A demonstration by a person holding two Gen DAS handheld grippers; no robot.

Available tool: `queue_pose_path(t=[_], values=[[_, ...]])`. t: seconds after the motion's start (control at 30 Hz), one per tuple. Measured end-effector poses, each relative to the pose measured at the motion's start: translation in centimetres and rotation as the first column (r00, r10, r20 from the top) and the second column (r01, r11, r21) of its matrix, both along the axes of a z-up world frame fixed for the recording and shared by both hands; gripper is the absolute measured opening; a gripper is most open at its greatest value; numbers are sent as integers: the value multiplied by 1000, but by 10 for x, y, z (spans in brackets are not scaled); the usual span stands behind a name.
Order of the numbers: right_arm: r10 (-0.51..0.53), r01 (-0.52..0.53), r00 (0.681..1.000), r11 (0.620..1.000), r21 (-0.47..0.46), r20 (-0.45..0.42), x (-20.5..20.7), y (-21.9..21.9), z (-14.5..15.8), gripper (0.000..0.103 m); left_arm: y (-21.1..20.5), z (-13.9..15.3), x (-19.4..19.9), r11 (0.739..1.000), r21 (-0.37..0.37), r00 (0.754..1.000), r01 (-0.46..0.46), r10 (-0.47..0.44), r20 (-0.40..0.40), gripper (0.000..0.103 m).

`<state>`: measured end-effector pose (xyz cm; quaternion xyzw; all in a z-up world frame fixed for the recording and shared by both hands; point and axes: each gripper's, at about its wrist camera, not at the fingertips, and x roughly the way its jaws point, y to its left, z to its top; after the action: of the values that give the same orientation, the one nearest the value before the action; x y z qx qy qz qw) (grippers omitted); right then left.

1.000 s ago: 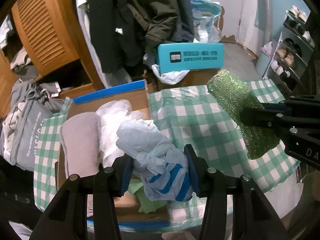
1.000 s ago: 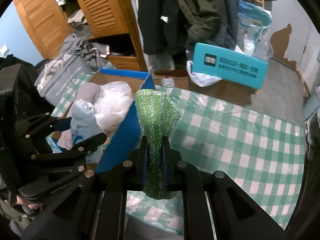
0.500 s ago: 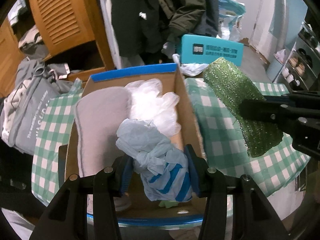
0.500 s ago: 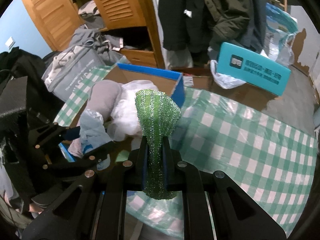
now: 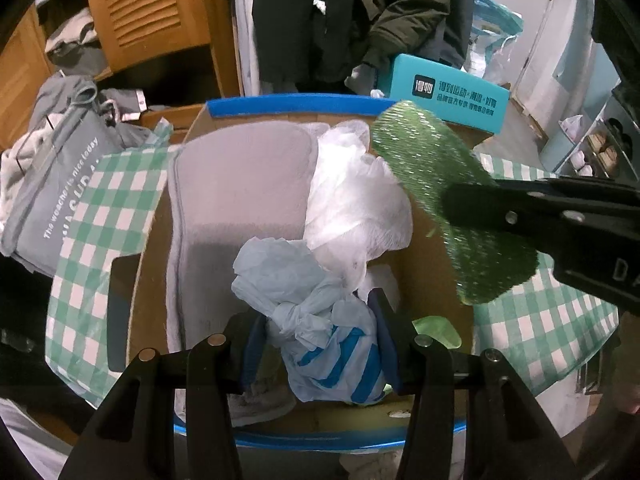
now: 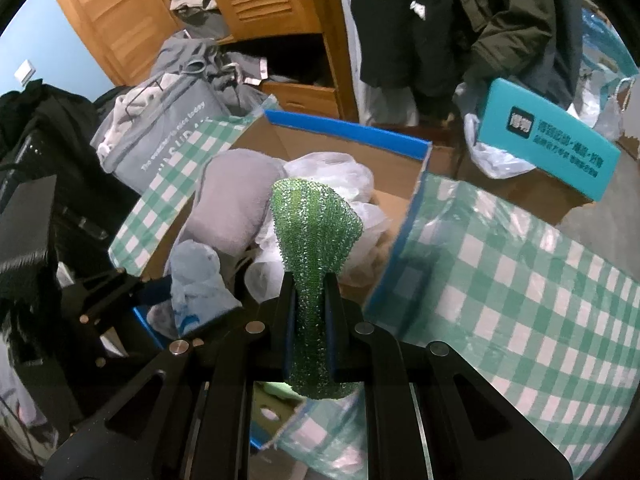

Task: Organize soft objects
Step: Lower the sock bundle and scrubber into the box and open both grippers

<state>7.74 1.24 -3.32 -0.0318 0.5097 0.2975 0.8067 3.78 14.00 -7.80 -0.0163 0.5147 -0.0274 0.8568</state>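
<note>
- Blue bag [image 5: 320, 320], crumpled, clamped in the left gripper [image 5: 318, 344] over the box [image 5: 296, 105]; its underside is hidden.
- Green scourer [image 6: 314, 248] pinched in the right gripper [image 6: 310, 332], above the box's right edge.
- Grey pad [image 5: 236, 188] and white plastic [image 5: 356, 200] lie inside; the box floor is mostly covered.

Glittery green scrubber [image 6: 316, 236]; pale blue bag [image 5: 320, 320] with blue stripes; grey pad [image 5: 240, 184]; green-white checked cloth [image 6: 500, 288]; blue-edged brown box [image 5: 296, 103].
</note>
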Motion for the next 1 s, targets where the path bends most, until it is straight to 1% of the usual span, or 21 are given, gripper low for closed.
queue_pose_path(t=[0.27,0.3,0.33,0.4,0.47,0.53,0.57,0.6,0.63,0.77,1.0], values=[[20,-21,999,1000,-22,-41,5,20,-20,10,13,-5,-1,998,-50,1000,-31,31,1,52],[22,-23,999,999,-25,-46,6,22,-23,12,14,-5,-1,998,-54,999,-34,34,-1,53],[26,-27,998,999,-26,-52,7,23,-25,16,14,-6,-1,998,-57,999,-36,36,-5,54],[35,-37,997,999,-28,-68,7,24,-30,17,13,-8,-1,998,-57,1000,-29,28,-13,59],[35,-37,997,999,-29,-72,6,22,-32,30,11,-8,-3,999,-49,1000,-21,20,-15,65],[26,-27,997,999,-22,-67,6,19,-31,34,9,-7,-4,999,-40,1000,-16,15,-15,72],[19,-20,998,1000,-18,-65,7,16,-29,34,8,-5,-5,999,-41,1000,-11,11,-13,73],[13,-14,998,1000,-13,-66,8,14,-27,34,6,-4,-5,999,-44,1000,-7,7,-11,78],[7,-7,998,1000,-8,-66,9,12,-25,37,6,-3,-5,999,-45,1000,-7,6,-10,79],[-25,26,999,1000,14,-44,10,1,-13,46,5,1,-5,999,-39,1000,-9,8,-10,79],[-57,58,998,998,31,-23,8,-19,1,47,6,16,-8,998,-54,1000,-20,20,-9,79]])
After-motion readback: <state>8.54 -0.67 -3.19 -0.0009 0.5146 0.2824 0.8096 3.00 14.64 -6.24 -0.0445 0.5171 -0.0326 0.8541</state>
